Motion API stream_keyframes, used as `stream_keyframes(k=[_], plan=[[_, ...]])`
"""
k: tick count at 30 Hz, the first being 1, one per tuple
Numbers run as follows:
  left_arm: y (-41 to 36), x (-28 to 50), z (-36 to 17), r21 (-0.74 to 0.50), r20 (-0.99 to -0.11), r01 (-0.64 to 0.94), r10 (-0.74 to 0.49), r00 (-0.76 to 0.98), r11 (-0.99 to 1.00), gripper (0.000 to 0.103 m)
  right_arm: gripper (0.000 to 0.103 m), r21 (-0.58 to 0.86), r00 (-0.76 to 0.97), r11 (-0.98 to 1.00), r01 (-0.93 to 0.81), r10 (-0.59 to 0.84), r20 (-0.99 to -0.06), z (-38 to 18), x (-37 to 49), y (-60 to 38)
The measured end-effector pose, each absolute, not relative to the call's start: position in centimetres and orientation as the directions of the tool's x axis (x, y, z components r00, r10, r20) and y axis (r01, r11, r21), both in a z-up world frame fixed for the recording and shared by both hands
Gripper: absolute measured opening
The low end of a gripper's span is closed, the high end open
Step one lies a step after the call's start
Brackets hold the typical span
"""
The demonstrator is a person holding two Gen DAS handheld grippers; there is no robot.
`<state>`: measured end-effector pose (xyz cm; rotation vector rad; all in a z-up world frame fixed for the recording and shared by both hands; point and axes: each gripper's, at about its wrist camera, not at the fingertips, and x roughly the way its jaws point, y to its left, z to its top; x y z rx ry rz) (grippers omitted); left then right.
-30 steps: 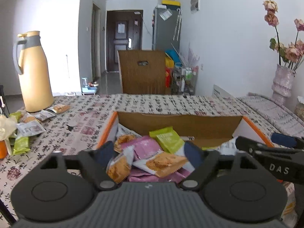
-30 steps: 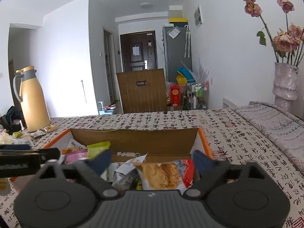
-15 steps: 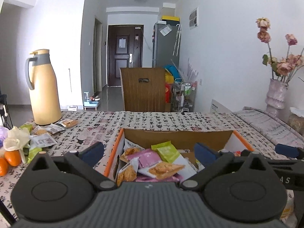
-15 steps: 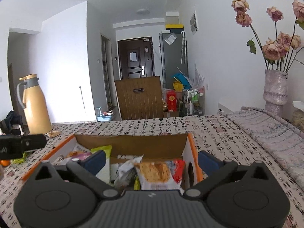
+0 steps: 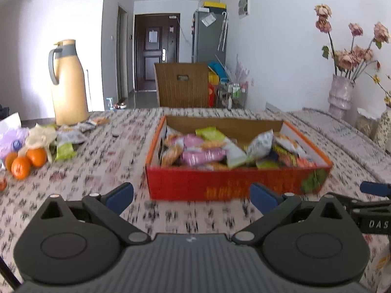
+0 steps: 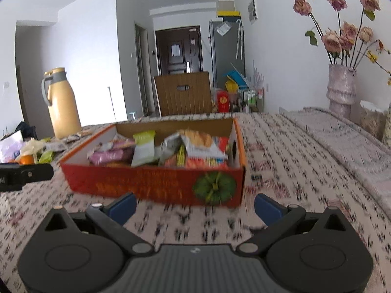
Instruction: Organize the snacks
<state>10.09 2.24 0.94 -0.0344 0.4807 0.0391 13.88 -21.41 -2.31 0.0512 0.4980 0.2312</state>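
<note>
An open red cardboard box stands on the patterned tablecloth, filled with several snack packets in pink, green, white and orange. My left gripper hovers open in front of the box's near wall, nothing between its fingers. My right gripper is also open and empty, just short of the box's near right corner. Loose snack packets lie on the table at the far left beside the jug. Each gripper's tip shows at the edge of the other's view.
A tan thermos jug stands at the back left. Oranges and plastic bags lie near the left edge. A vase of dried roses stands at the back right. A wooden chair back rises beyond the table's far edge.
Both grippers have pulled back from over the box, so its whole red front now shows. The left jaws stand wider apart than a second ago.
</note>
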Motion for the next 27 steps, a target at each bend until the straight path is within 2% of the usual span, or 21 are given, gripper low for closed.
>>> stream_keyframes(k=[15,27], plan=[[2.2,5.2,-0.9,-0.038,-0.501,-0.04,0.015,0.865,0.998,0.103,0.103,0.107,0.837,0.97,-0.219,0.243,-0.49,-3.1,9.5,-21.5],[1.7,4.1,-0.7,-0.031,-0.493,-0.033,0.014,0.87,0.999,0.103,0.103,0.11,0.839,0.97,-0.215,0.241,-0.487,-3.1,8.7,-21.8]])
